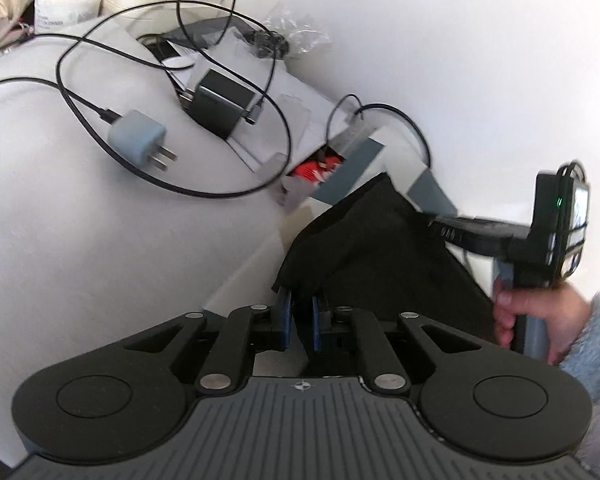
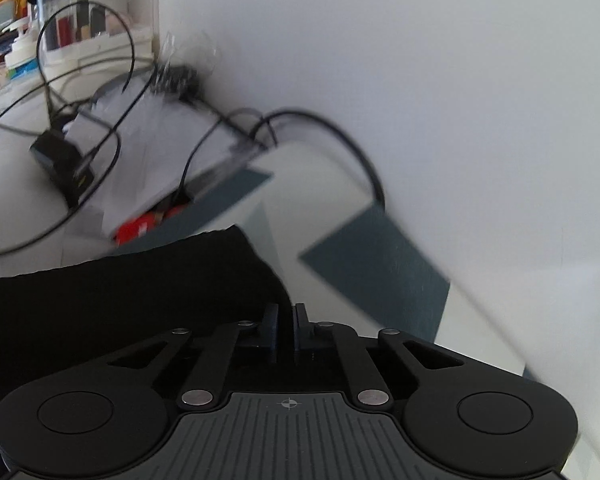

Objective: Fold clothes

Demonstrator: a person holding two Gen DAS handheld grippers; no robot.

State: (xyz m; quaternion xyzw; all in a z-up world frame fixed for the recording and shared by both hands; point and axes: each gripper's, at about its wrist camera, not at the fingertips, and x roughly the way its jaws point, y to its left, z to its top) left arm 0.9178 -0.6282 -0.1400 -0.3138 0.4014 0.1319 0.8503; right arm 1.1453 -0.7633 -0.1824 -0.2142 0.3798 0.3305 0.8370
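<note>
Left wrist view: both claws gripping black garment [image 1: 380, 248], lifted at lower centre.
Left claw [image 1: 302, 312] is pinching one corner; right claw [image 2: 285, 320] is clamping another edge, jaws nearly closed, above white table [image 1: 79, 220].

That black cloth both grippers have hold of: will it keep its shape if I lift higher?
Probably not. The black cloth already sags and creases between the left hand-held gripper and right hand-held gripper, so it looks floppy and likely light.
</note>
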